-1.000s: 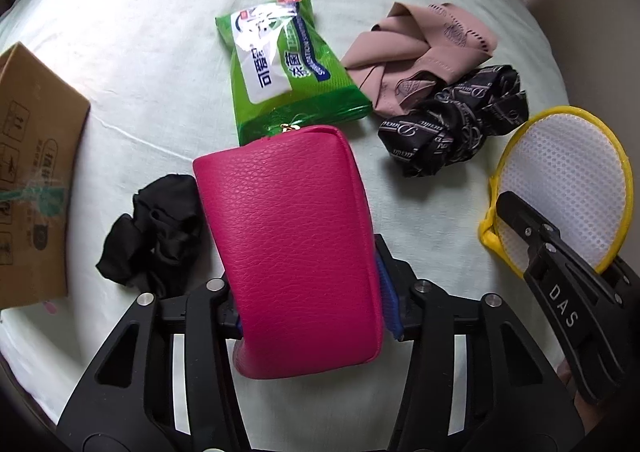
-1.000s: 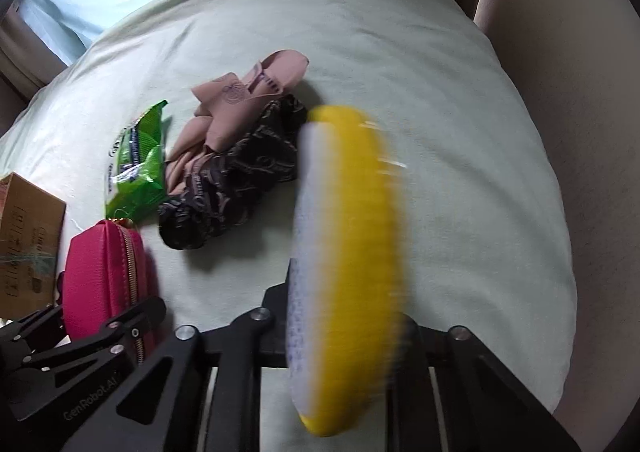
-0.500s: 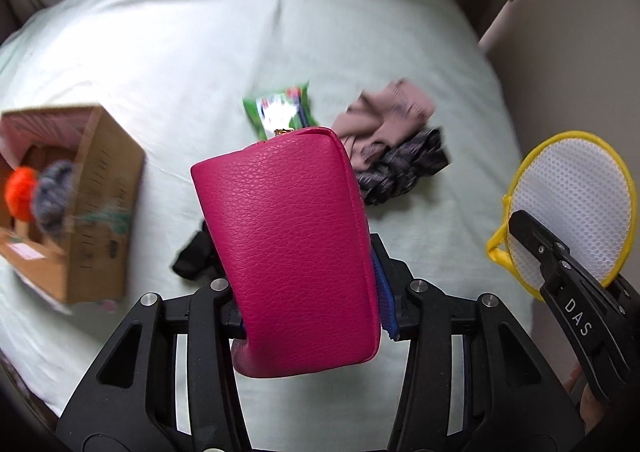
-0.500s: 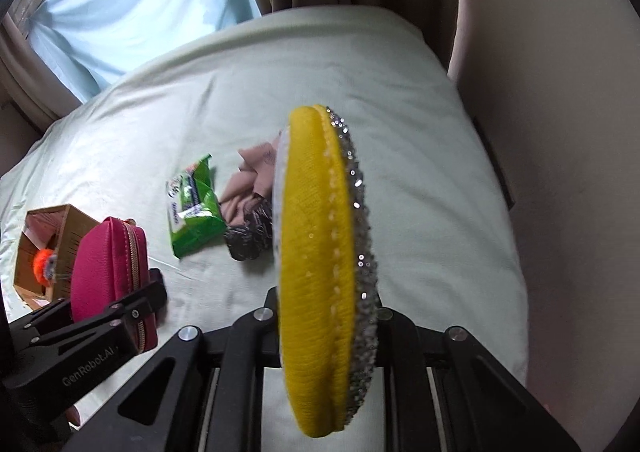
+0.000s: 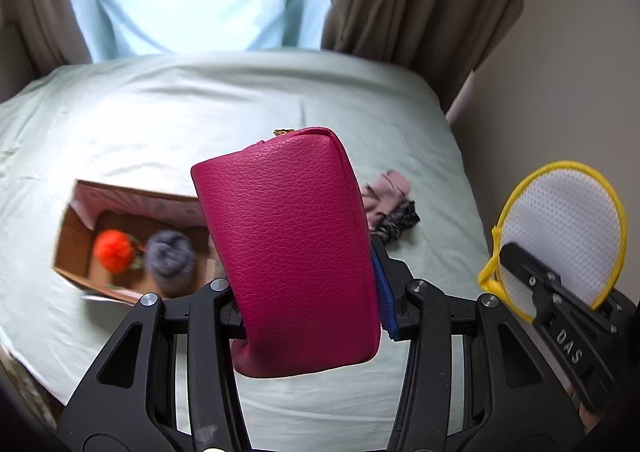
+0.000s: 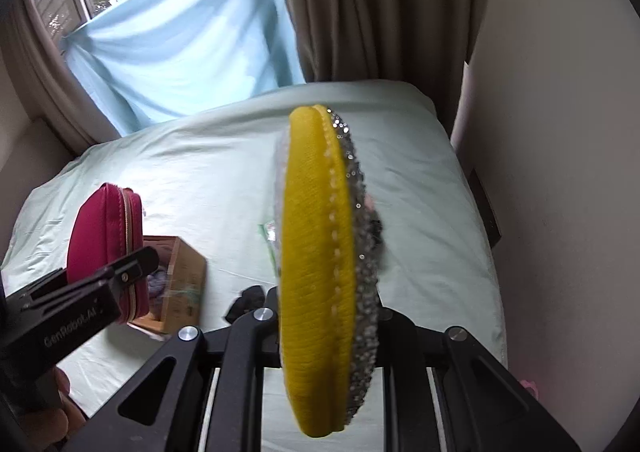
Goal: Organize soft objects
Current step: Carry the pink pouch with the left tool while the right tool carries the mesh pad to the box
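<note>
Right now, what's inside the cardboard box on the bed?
In the cardboard box: an orange pompom and a grey pompom, side by side. The pink pouch in the left gripper hides the box's right end, so anything there is unseen.

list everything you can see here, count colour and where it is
pouch: 1, magenta, zipped, held in the air by the left gripper
round pad: 1, yellow rim, white mesh face, silver sparkly back, held by the right gripper
cardboard box: 1, brown, open, on the bed at left
pompoms: 2, one orange, one grey, inside the box
cloth bundles: 2, one dusty pink, one black patterned, touching, on the bed at right
black cloth: 1, on the bed near the box
bed sheet: 1, pale green
curtains: brown, beside a light blue drape
left gripper: black, jaws clamped on the pouch
right gripper: black, jaws clamped on the pad
</note>
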A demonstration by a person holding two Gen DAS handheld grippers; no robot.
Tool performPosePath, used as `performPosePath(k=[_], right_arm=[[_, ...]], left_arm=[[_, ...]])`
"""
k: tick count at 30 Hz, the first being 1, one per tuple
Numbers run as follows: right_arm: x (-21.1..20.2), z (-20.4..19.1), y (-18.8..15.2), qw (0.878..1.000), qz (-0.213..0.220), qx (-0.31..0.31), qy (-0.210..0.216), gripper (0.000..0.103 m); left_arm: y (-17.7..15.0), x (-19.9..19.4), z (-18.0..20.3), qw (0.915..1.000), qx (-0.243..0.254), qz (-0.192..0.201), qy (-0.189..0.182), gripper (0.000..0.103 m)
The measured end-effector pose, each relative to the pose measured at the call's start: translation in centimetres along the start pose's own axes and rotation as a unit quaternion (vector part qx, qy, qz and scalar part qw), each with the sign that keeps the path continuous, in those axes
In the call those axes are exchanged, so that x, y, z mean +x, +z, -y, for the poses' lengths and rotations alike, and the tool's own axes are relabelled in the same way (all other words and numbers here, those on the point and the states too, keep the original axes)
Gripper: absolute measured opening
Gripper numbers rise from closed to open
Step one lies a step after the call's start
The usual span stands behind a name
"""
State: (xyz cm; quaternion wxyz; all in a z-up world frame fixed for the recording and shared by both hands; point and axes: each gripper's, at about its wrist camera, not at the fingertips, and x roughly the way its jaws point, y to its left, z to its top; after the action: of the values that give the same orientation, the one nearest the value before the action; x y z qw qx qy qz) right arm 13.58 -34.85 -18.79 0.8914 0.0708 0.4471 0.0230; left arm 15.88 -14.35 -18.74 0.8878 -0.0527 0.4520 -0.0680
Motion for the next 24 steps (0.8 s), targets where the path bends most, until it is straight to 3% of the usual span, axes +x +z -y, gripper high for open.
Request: performPosePath(k=[12,19,24], right_arm=[[-5.9,-14.6,-0.1,0.999,0.031,-0.024,0.021,0.015],[-3.8,-22.8,0.1,0.999,0.014,-0.024,0.036,0.015],[-0.8,-28.1,-0.1,0.999,-0.009,-0.026,0.039,0.015]], left_arm=[[2.4,-7.7,-13.6,0.9998,0.006,0.019,0.005,0.042],[3.6,-8.4,-22.6,1.0,0.006,0.0,0.007,0.042],[3.9,-6.6,-28.4,0.9993,0.022,-0.027,0.015,0.042]])
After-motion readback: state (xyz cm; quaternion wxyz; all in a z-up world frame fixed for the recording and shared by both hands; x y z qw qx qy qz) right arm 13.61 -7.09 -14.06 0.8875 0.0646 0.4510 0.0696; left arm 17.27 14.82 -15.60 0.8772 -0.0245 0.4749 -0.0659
